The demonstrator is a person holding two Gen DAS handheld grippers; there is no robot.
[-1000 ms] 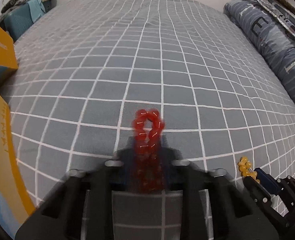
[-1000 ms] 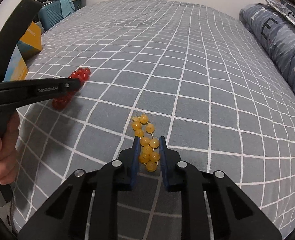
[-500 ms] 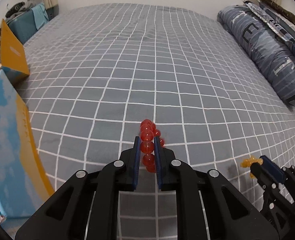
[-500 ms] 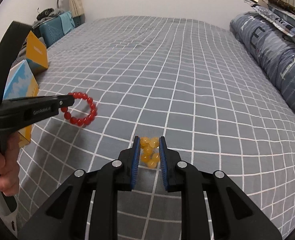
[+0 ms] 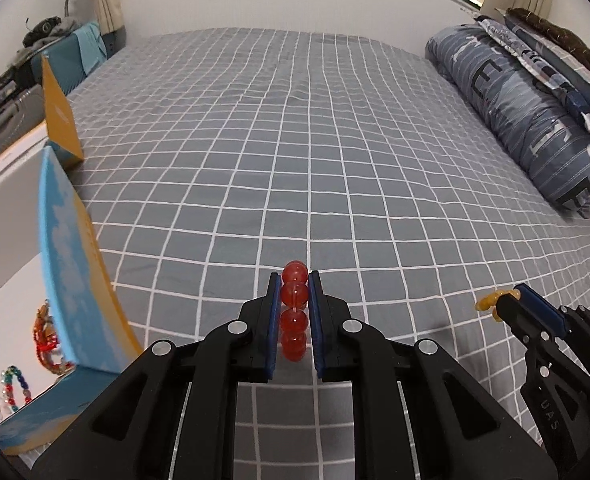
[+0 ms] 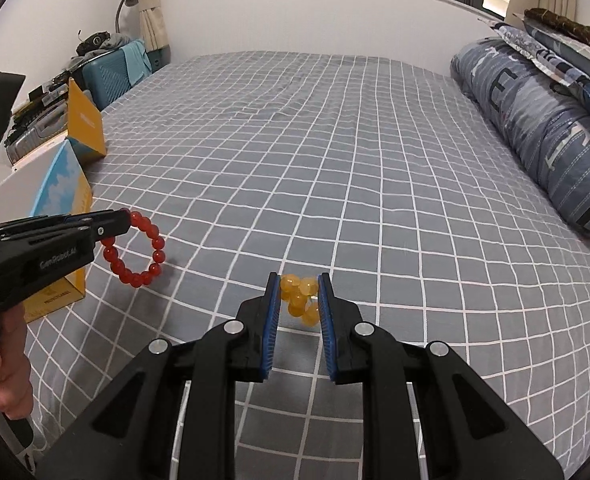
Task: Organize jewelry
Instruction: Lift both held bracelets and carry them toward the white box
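Bedroom w/ a big bed (image 5: 295, 152) in a grey sheet w/ white grid lines, rolled blue duvet (image 5: 535, 128) along the right side, window in the back wall. Both grippers are up off the sheet.

Left gripper (image 5: 295, 280) is clamped on a red bracelet (image 5: 294, 312): its own cam only shows a column of beads edge-on between the blue pads. From the right cam the red bracelet (image 6: 135, 248) hangs as a full loop off the left gripper (image 6: 121, 218) tip, clear of the sheet, w/ the person's hand (image 6: 7, 364) on the handle.

Right gripper (image 6: 298, 280) is pinched on a yellow bracelet (image 6: 301, 296), beads bunched up in a clump between the fingers. In the left cam you just see a bit of yellow poking out of the right gripper (image 5: 513, 294) tip.

Open blue/yellow box (image 5: 71, 264) sits at the left edge of the bed, just beside the left gripper. Some other beaded stuff (image 5: 45, 336) is already lying inside, red/orange strands + a multicolor one, can't tell more.
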